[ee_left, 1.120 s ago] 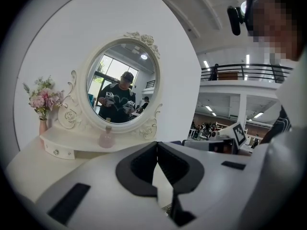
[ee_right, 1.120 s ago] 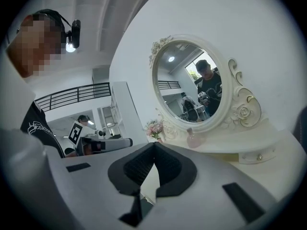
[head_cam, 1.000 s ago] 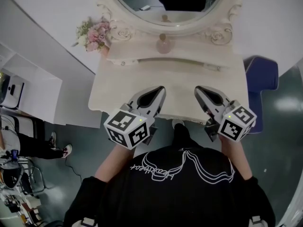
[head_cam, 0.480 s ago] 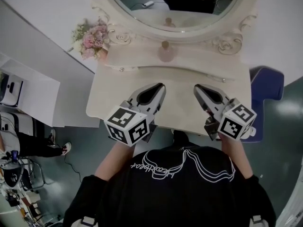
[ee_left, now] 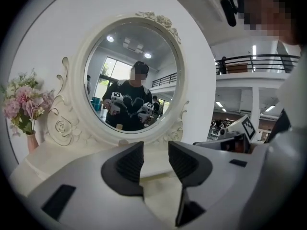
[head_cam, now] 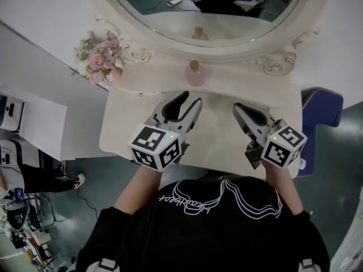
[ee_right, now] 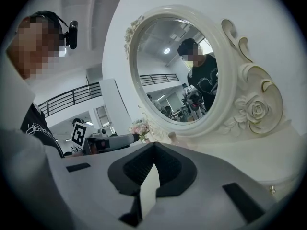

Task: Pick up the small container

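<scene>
Behind small container (head_cam: 195, 73), mirror (head_cam: 164, 24); flowers (head_cam: 101, 58) aside

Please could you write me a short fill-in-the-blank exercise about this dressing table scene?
1. The small container stands on the shelf just below the oval ____.
2. In the head view, the flowers stand to the ____ of the container.
3. The right gripper has its jaws together and holds ____.
Missing words: mirror; left; nothing.

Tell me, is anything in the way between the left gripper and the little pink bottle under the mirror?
Nothing visible. Only bare tabletop lies between the left gripper, its empty jaws opening, and the small pink bottle.
</scene>
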`<state>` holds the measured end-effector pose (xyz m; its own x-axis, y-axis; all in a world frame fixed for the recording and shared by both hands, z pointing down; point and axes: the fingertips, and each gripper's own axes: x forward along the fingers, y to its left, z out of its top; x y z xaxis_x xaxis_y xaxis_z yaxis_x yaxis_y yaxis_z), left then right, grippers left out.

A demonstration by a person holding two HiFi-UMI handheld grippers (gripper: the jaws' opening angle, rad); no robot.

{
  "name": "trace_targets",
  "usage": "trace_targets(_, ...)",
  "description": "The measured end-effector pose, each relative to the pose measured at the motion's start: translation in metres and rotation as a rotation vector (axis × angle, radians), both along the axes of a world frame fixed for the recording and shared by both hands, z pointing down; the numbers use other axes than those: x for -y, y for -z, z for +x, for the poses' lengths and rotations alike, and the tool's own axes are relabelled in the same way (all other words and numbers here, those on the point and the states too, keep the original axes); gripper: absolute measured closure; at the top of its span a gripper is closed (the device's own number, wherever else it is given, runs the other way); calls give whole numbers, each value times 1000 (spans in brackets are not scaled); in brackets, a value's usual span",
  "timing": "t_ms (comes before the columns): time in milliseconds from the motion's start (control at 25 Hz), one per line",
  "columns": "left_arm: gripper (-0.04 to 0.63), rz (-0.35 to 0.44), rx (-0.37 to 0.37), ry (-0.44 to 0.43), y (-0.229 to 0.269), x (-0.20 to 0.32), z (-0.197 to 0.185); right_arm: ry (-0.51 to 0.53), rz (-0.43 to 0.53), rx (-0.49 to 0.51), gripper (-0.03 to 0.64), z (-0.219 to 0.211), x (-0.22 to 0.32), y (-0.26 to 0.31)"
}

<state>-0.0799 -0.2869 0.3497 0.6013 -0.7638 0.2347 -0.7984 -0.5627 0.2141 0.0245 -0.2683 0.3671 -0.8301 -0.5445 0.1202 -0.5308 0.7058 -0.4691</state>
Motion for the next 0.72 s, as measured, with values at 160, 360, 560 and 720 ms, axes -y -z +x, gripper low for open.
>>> trace_targets(160, 402, 23, -13, 31, -3, 30, -6, -5, -25, -5, 612, 3, 16, -10)
trace_targets(360, 372, 28, 40, 34, -20, 60, -8, -11, -55, -13, 612, 6, 33, -23)
trace_targets(560, 333, 16, 78, 36, -42, 85, -7, -28, -77, -16, 612, 14, 43, -34)
trace_targets(720, 321, -5, 120, 50, -62, 102, -8, -46, -100, -19, 612, 23, 50, -42)
